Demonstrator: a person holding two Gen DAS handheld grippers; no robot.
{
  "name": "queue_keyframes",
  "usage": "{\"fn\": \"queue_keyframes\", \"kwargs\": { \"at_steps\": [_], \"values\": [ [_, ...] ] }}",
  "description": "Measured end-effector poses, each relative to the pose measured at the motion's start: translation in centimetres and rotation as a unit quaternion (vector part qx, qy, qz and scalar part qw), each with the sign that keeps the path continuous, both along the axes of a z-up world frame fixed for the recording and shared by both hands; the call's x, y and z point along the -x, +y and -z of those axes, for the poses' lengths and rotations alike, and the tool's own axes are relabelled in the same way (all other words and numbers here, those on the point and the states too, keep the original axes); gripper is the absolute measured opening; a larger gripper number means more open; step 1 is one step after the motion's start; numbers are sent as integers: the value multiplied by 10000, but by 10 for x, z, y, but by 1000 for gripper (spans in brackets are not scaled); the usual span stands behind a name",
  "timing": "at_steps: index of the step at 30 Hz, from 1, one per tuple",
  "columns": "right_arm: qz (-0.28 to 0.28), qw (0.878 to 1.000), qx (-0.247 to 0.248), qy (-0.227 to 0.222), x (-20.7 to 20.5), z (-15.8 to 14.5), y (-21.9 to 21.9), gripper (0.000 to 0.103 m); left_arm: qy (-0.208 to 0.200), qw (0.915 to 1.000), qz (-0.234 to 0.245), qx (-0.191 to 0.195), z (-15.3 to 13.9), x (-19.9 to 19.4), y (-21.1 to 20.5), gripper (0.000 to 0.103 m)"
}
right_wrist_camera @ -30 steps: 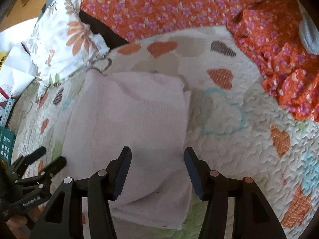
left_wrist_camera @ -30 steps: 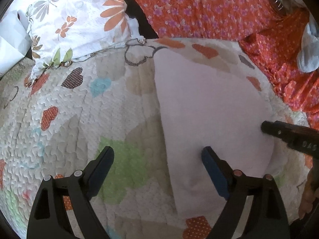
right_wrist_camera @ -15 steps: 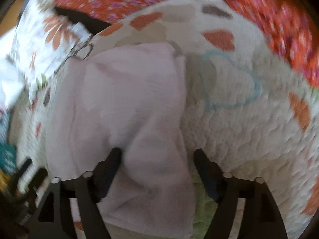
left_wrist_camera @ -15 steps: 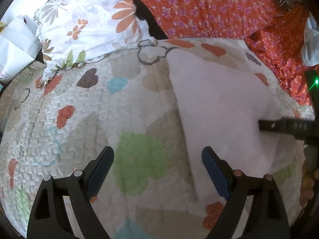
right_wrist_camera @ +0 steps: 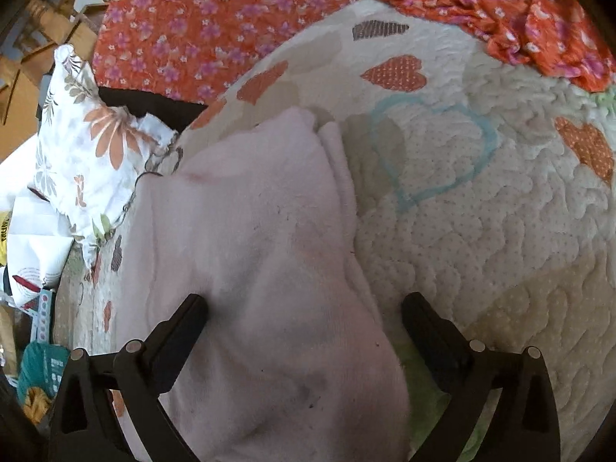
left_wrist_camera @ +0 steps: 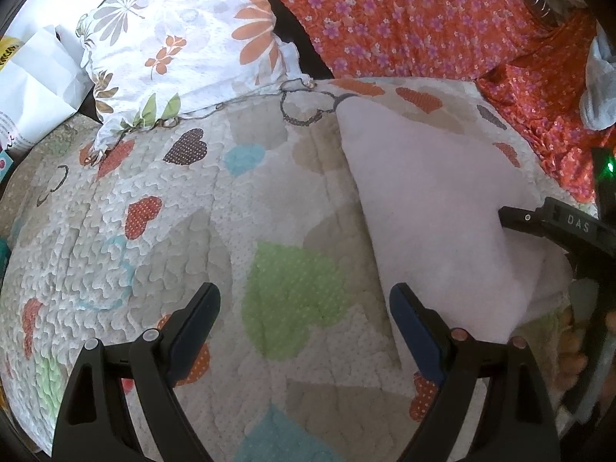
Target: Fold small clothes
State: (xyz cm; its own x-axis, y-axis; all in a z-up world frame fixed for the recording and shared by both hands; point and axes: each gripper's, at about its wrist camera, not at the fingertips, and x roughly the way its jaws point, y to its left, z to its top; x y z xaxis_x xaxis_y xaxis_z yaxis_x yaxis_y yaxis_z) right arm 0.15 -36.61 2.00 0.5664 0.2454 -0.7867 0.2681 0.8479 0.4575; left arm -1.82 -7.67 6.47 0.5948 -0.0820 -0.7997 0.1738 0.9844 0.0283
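A pale pink folded cloth (left_wrist_camera: pixel 435 192) lies flat on the heart-patterned quilt (left_wrist_camera: pixel 154 250). My left gripper (left_wrist_camera: pixel 304 300) is open above bare quilt, and its right fingertip (left_wrist_camera: pixel 404 308) is level with the cloth's left edge. One finger of the right gripper (left_wrist_camera: pixel 539 221) rests on the cloth's right part. In the right wrist view the cloth (right_wrist_camera: pixel 250 211) fills the lower middle. My right gripper (right_wrist_camera: pixel 306 308) hovers low over the cloth's near end with its jaws opening. The cloth lies between them, and the pads do not squeeze it.
A white floral pillow (left_wrist_camera: pixel 184 46) sits at the quilt's far left. Orange flowered fabric (left_wrist_camera: pixel 404 19) lies behind and to the right, with a grey cloth (left_wrist_camera: pixel 600 96) on it. White paper (left_wrist_camera: pixel 34 88) and a teal item (right_wrist_camera: pixel 38 365) lie off the left side.
My right gripper sank toward the pink cloth, rolled, and its jaws spread wider. The left gripper drifted left, off the cloth and over bare quilt, still open.
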Motion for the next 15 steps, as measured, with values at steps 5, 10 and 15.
{"fn": "queue_keyframes", "kwargs": {
  "at_steps": [5,10,15],
  "values": [
    [-249,9989,-204,347,-11,-3,-7,103,-20,10000,26,45,-3,-1,1,89],
    [262,9960,-485,699,-8,-13,-20,102,-31,9999,15,118,-6,-2,2,89],
    [648,9964,511,214,0,-55,-33,102,17,9998,34,187,-5,-5,-1,89]
  ]
}}
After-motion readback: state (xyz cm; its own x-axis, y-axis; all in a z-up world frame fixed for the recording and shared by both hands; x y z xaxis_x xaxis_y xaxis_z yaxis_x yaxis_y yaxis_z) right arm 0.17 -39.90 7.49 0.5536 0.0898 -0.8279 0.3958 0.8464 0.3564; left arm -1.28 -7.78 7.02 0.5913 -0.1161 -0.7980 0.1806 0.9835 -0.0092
